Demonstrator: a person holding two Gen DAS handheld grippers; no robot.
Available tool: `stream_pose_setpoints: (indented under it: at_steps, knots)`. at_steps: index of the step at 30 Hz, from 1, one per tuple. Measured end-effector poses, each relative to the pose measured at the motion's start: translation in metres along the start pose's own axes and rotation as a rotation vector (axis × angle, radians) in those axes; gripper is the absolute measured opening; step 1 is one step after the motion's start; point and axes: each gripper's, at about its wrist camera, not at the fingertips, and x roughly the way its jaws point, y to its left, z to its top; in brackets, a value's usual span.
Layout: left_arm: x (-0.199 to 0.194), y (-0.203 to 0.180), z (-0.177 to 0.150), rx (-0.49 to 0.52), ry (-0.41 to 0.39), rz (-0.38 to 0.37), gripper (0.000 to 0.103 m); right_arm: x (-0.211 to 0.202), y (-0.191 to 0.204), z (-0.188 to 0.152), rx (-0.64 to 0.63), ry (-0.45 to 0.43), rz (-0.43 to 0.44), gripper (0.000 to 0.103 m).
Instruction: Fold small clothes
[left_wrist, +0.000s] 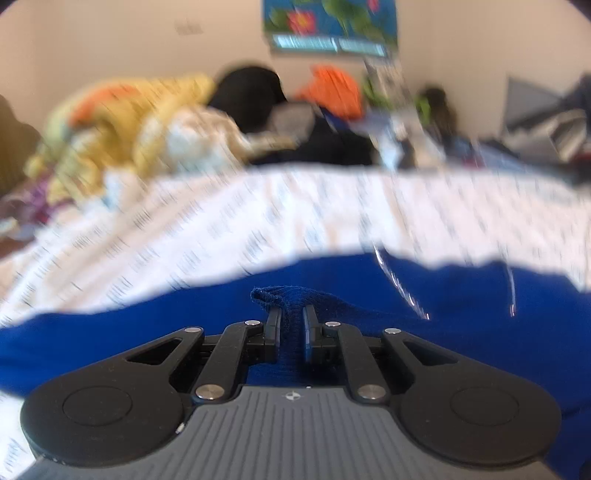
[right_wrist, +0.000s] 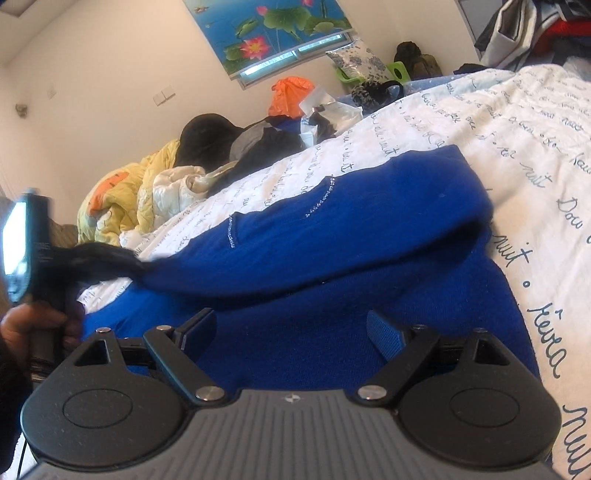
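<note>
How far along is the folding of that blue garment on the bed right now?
Partly done: in the right wrist view one side of the blue garment already lies doubled over itself on the printed sheet. In hand: the left gripper pinches a bunched edge of it. The right gripper is open, holding nothing. Left: finishing this fold and flattening.

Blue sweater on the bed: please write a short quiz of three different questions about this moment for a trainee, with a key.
1. True or false: the left gripper pinches a fold of the blue sweater.
2. The right gripper has its fingers: A) wide apart, gripping nothing; B) shut on the sweater; C) shut on the sheet.
3. Fill in: the sweater lies on a white bedsheet printed with ____.

Key: 1 true; 2 A; 3 handwriting.
</note>
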Motion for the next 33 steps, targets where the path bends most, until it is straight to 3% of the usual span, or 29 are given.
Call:
stream_pose_setpoints:
  at_steps: [1, 5, 11, 13, 14, 15, 16, 17, 18, 20, 22, 24, 25, 26, 27, 31, 33]
  knots:
    - [0.000, 0.009, 0.001, -0.006, -0.003, 0.025, 0.015, 0.000, -0.001, 0.001, 0.009, -0.001, 0.005, 0.089]
    - [0.038, 0.028, -0.017, 0.036, 0.137, 0.106, 0.015, 0.001, -0.005, 0.002, 0.032, -0.004, 0.019, 0.090]
    - [0.019, 0.022, -0.025, 0.104, 0.083, 0.143, 0.015, 0.001, -0.005, 0.006, 0.034, 0.019, 0.028, 0.090]
    - [0.008, 0.024, -0.022, 0.100, 0.074, 0.160, 0.026, -0.003, -0.013, 0.022, 0.103, 0.033, 0.073, 0.090]
    - [-0.002, 0.026, -0.021, 0.083, 0.047, 0.151, 0.027, -0.007, -0.020, 0.035, 0.156, 0.008, 0.106, 0.090]
    - [-0.012, 0.026, -0.020, 0.069, 0.016, 0.138, 0.037, -0.011, -0.029, 0.051, 0.196, -0.031, 0.126, 0.090]
    - [-0.022, 0.024, -0.021, 0.065, -0.018, 0.120, 0.056, -0.011, -0.038, 0.068, 0.215, -0.066, 0.122, 0.090]
    - [-0.030, 0.020, -0.022, 0.065, -0.051, 0.081, 0.066, -0.007, -0.047, 0.087, 0.211, -0.083, 0.085, 0.090]
    - [-0.034, 0.015, -0.023, 0.065, -0.073, 0.033, 0.082, 0.004, -0.056, 0.104, 0.188, -0.073, 0.015, 0.090]
    - [-0.031, 0.001, -0.029, 0.071, -0.066, -0.047, 0.086, 0.044, -0.071, 0.133, 0.129, 0.042, -0.161, 0.089]
    - [-0.020, -0.015, -0.039, 0.081, -0.027, -0.093, 0.083, 0.084, -0.081, 0.143, 0.067, 0.166, -0.264, 0.080]
    - [-0.003, -0.024, -0.051, 0.077, 0.035, -0.171, 0.083, 0.102, -0.073, 0.145, -0.023, 0.179, -0.281, 0.061]
    - [0.008, -0.025, -0.057, 0.066, 0.077, -0.192, 0.083, 0.107, -0.068, 0.144, -0.047, 0.192, -0.277, 0.059]
    - [0.019, -0.025, -0.061, 0.047, 0.124, -0.193, 0.083, 0.111, -0.062, 0.143, -0.061, 0.213, -0.260, 0.023]
    - [0.026, -0.022, -0.068, 0.029, 0.148, -0.195, 0.087, 0.113, -0.059, 0.142, -0.070, 0.225, -0.252, 0.011]
    - [0.026, -0.013, -0.071, 0.015, 0.127, -0.207, 0.101, 0.085, -0.058, 0.146, -0.093, 0.112, -0.239, 0.007]
    - [0.026, -0.015, -0.070, 0.029, 0.128, -0.205, 0.103, 0.091, -0.075, 0.143, -0.071, 0.140, -0.275, 0.007]
